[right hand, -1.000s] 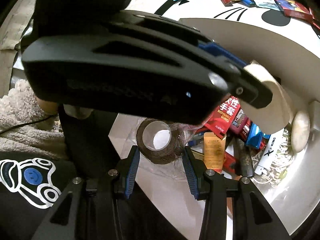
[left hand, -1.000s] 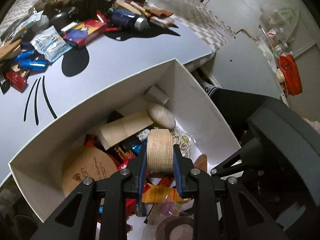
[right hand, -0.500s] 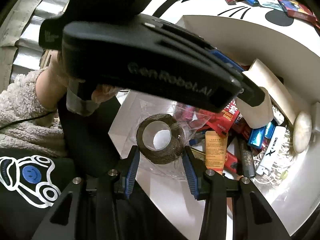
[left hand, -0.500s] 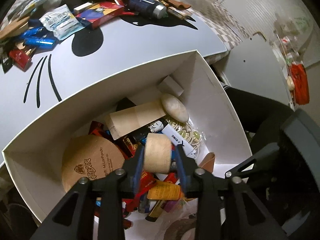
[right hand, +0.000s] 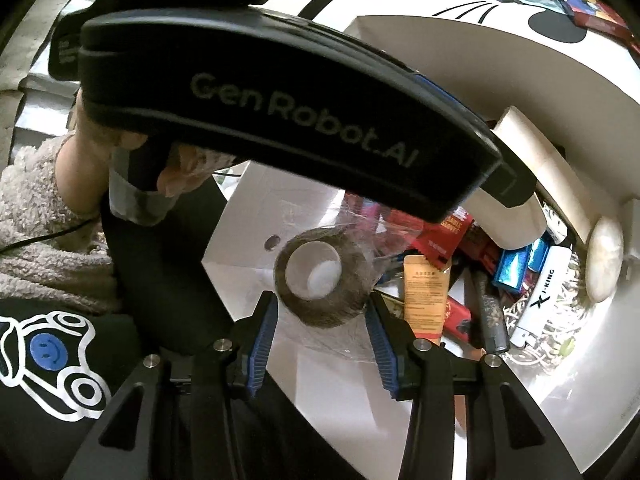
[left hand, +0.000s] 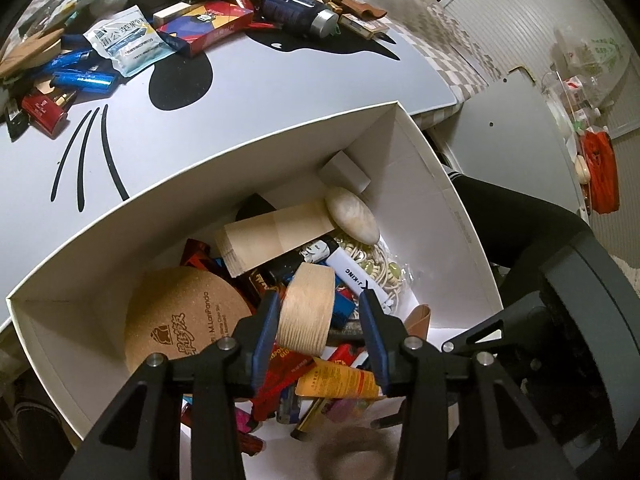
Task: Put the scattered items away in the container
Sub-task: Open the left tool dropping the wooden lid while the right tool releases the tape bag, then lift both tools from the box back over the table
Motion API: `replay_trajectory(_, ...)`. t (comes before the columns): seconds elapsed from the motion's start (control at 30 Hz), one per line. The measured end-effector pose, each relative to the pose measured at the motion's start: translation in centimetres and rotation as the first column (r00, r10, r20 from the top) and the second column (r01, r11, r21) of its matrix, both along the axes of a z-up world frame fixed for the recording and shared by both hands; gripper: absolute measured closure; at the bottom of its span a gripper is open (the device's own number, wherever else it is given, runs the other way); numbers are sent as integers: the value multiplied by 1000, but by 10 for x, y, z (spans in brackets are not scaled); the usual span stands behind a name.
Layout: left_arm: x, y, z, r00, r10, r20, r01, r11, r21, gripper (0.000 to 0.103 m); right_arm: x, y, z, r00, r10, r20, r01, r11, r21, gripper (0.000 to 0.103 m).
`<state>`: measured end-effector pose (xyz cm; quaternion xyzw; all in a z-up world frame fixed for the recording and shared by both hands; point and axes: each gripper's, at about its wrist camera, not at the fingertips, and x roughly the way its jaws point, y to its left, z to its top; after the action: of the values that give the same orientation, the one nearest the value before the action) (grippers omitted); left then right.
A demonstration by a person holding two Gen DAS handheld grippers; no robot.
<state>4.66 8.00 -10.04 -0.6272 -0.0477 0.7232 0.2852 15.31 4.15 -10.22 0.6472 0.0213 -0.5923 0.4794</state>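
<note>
A white box (left hand: 208,184) holds several items: a cork disc (left hand: 180,320), a cardboard tube (left hand: 276,236), a pale stone (left hand: 352,216), a white lighter (left hand: 356,276). My left gripper (left hand: 318,312) hangs over the box with its jaws open; a beige tape roll (left hand: 308,308) sits loose between them, tilted, touching only the left finger. My right gripper (right hand: 320,316) is at the box's near corner, jaws open either side of a dark tape roll (right hand: 320,276) in clear wrap. The left gripper's body (right hand: 280,120) fills the upper right wrist view.
Scattered items lie on the grey cat-face mat (left hand: 248,92): a tissue packet (left hand: 128,40), a red-blue box (left hand: 208,24), a dark bottle (left hand: 300,12), blue lighters (left hand: 80,76). A grey cabinet (left hand: 512,132) stands to the right. The person's sleeve (right hand: 40,216) is at left.
My left gripper has opened and lowered into the box; the beige roll has slipped loose and tilted. The right jaws have spread off the dark roll.
</note>
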Motion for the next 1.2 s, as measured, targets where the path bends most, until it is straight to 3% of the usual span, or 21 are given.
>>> replay_trajectory(0.03,0,0,0,1000,1,1,-1,1000,3,63,-1,-1,0,1000,-1,3,1,1000,0,55)
replay_trajectory(0.1,-1,-1,1,1000,4,1,-4,1000,8,63,-2,-2,2,1000,-2,-3,2,1000,2,31)
replay_trajectory(0.13,-2,-1,2,1000,5,0,-5,1000,10,63,-2,-3,5,1000,0,-19,0,1000,2,28)
replay_trajectory(0.6,-10,-4,19,1000,7,-23,-6,999,48,61,3,17,11,1000,-1,-11,1,1000,-6,28)
replay_trajectory(0.67,-11,-5,24,999,10,-42,-8,999,47,39,1,17,14,1000,1,-14,-1,1000,-13,28)
replay_trajectory(0.93,-19,-9,38,993,27,-113,-25,999,23,35,1,20,14,999,-18,-33,15,997,-69,28)
replay_trajectory(1.07,-23,-15,40,990,45,-137,-46,999,-4,24,-5,22,25,997,-52,-62,45,993,-105,19)
replay_trajectory(1.13,-26,-17,42,988,54,-147,-56,998,-10,24,-7,23,29,994,-71,-77,62,991,-120,17)
replay_trajectory(1.2,-30,-19,45,985,61,-159,-64,998,-14,24,-10,23,29,990,-101,-102,89,989,-121,6)
